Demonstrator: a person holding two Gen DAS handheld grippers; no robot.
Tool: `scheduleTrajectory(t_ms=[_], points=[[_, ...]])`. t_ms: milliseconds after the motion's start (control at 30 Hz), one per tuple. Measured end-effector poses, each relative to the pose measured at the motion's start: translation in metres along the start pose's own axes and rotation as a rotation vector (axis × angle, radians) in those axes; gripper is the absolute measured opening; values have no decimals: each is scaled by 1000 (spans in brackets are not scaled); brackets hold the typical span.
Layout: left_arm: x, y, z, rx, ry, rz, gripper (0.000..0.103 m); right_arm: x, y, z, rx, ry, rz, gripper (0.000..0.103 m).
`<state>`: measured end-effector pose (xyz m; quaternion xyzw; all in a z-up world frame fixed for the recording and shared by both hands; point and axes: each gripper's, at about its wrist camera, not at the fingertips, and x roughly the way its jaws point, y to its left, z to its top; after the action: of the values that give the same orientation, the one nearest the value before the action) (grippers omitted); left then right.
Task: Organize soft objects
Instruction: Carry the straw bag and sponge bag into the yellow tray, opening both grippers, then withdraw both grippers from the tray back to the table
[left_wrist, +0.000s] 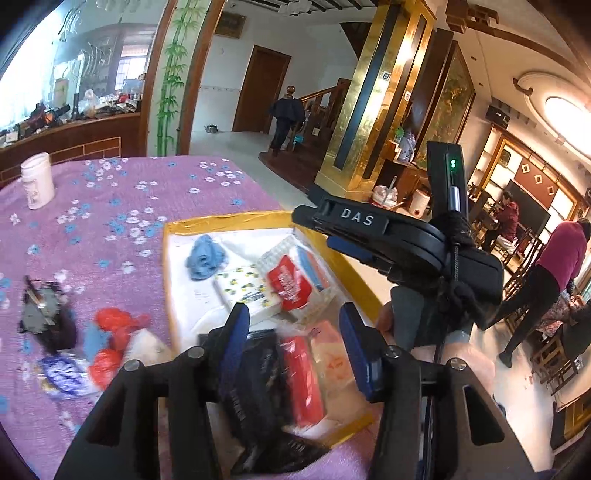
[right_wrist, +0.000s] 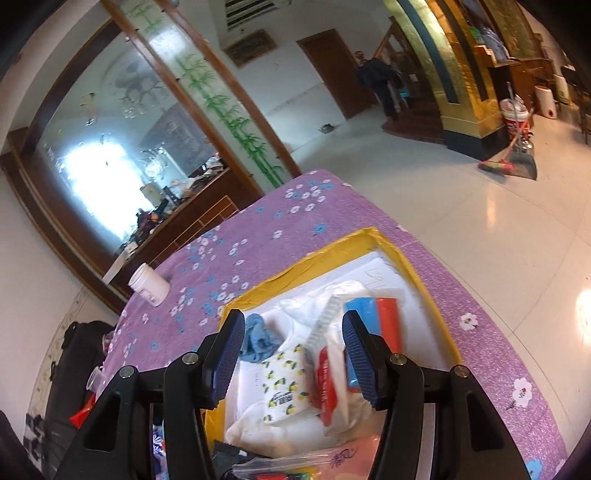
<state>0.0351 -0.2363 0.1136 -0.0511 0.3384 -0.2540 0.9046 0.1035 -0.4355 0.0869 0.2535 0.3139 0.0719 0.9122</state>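
A yellow-rimmed white tray on the purple flowered cloth holds soft packs: a blue cloth, a lemon-print tissue pack, a red-and-white tissue pack, and a clear bag with red, pink and black items. My left gripper is open just above that bag. My right gripper is open above the tissue packs; its body also shows in the left wrist view.
Red and blue crumpled items, a blue-white pack and a dark object lie left of the tray. A white jar stands at the far end. The table edge runs along the right; people stand beyond.
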Motion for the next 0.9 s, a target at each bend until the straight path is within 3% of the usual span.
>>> scheduleTrajectory(t_ms=[233,433,567,633,733,833,900], points=[[-45,55,-10,-22,-24,105,56,7,15,-7,-57,24,25,59],[-69,134,-34,-140,-75,246,56,15,27,-15,-99,69,88,59],[-65,197,-44,-351,-58,287,56,31,53,-35,-176,170,171,62],[-66,214,-45,-413,-53,285,56,41,70,-50,-213,238,204,62],[-67,225,-51,-439,-42,346,56,50,105,-73,-270,346,257,62],[-70,228,-53,-458,-36,357,56,65,132,-90,-289,474,157,62],[-74,228,-55,-462,-48,371,56,69,148,-92,-338,472,91,62]])
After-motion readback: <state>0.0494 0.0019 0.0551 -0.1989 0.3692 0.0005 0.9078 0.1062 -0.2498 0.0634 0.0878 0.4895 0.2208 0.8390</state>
